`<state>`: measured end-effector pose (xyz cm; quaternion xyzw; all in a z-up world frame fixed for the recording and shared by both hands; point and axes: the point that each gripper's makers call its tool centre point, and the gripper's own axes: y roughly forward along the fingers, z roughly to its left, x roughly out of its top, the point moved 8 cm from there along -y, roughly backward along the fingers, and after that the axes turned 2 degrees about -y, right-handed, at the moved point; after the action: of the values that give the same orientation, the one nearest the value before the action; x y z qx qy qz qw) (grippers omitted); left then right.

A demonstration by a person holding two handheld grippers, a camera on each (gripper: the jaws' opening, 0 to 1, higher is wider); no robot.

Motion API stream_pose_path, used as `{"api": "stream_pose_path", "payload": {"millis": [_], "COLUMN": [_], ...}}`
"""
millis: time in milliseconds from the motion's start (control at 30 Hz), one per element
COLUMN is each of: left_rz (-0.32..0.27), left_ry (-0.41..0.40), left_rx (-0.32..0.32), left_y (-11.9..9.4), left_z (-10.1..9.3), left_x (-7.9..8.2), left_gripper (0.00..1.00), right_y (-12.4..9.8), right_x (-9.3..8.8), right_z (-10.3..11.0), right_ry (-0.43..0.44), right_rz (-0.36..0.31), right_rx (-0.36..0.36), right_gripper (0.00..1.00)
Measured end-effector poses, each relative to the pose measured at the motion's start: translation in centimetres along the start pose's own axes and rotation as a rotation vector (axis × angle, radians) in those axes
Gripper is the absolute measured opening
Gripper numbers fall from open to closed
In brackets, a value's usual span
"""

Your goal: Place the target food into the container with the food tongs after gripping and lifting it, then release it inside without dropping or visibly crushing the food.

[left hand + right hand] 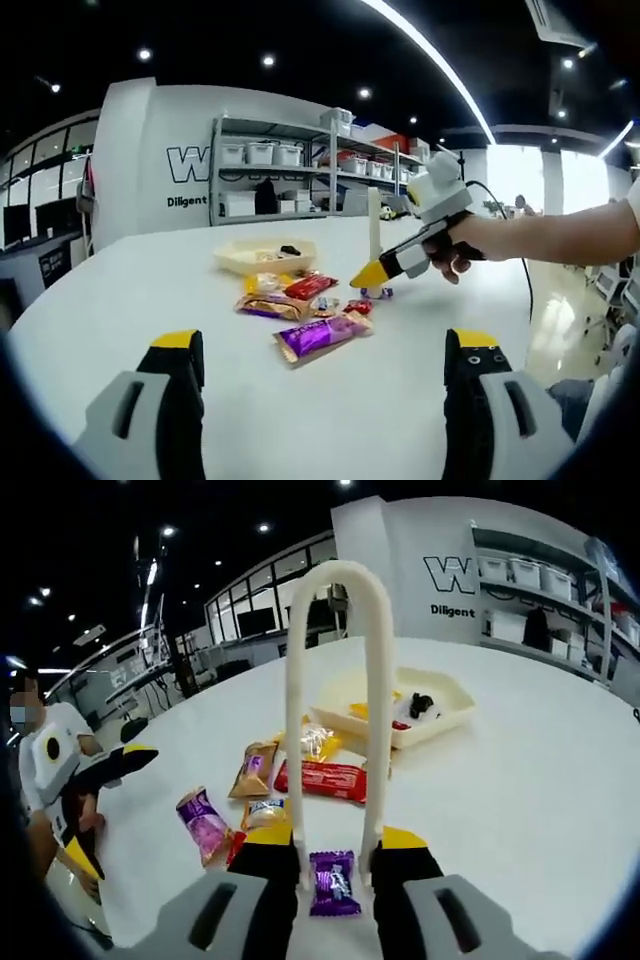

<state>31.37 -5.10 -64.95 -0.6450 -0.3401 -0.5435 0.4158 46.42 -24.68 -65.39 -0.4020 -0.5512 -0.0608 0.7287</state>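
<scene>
My right gripper (pixel 335 838) is shut on the lower legs of cream food tongs (pixel 376 680), whose arch rises away from it. A small purple candy (pixel 333 881) lies on the white table (pixel 520 800) between the tong legs, just ahead of the jaws. From the left gripper view, the right gripper (pixel 372 274) holds the tongs (pixel 374 222) upright over that candy (pixel 379 293). A cream tray (pixel 445 712) (pixel 262 262) with a few items sits beyond. My left gripper (pixel 326 341) hangs open above the table; it also appears at the left (pixel 108 805).
Loose snacks lie between tray and grippers: a red packet (pixel 322 779) (pixel 310 287), a purple packet (pixel 203 826) (pixel 318 336), a gold packet (pixel 252 770) (pixel 268 307). A person's forearm (pixel 560 235) reaches in from the right. Shelves with bins (pixel 290 158) stand behind.
</scene>
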Motion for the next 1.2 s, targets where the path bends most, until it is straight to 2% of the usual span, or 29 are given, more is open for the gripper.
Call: {"api": "stream_pose_path", "payload": {"millis": [100,167,233,433,567,700,833,1067,1200], "left_rz": [0.000,-0.003,-0.001,-0.007,0.010,0.002,-0.017,-0.014,-0.023], "left_ry": [-0.014,-0.013,-0.005,0.012,0.034,-0.006,-0.047,-0.032,-0.025], "left_rx": [0.002,-0.002,-0.004,-0.008,-0.005,-0.003,0.004,0.010,0.018], "left_y": [0.0,0.0,0.1,0.5,0.6,0.3,0.0,0.2,0.1], "left_z": [0.1,0.1,0.1,0.1,0.0,0.5,0.9,0.7,0.8], "left_x": [0.1,0.1,0.1,0.2,-0.1,0.0,0.0,-0.3,-0.4], "left_gripper": [0.99,0.98,0.98,0.99,0.99,0.99,0.99,0.99,0.99], "right_y": [-0.1,-0.1,-0.2,0.0,0.0,-0.2,-0.8,-1.4,-0.9], "right_x": [-0.1,-0.1,-0.2,-0.3,-0.2,-0.1,1.1,5.6,8.0], "right_z": [0.3,0.1,0.5,-0.3,-0.6,-0.7,-0.8,-0.7,-0.8], "right_ry": [-0.018,-0.072,-0.088,-0.043,-0.020,-0.007,-0.013,-0.060,-0.012], "right_rz": [0.002,0.015,0.008,-0.005,-0.007,0.001,-0.018,-0.066,-0.116], "right_rx": [-0.008,-0.043,-0.042,-0.055,-0.049,-0.054,-0.057,-0.062,-0.042], "right_gripper": [0.21,0.18,0.17,0.14,0.14,0.14,0.15,0.15,0.16]}}
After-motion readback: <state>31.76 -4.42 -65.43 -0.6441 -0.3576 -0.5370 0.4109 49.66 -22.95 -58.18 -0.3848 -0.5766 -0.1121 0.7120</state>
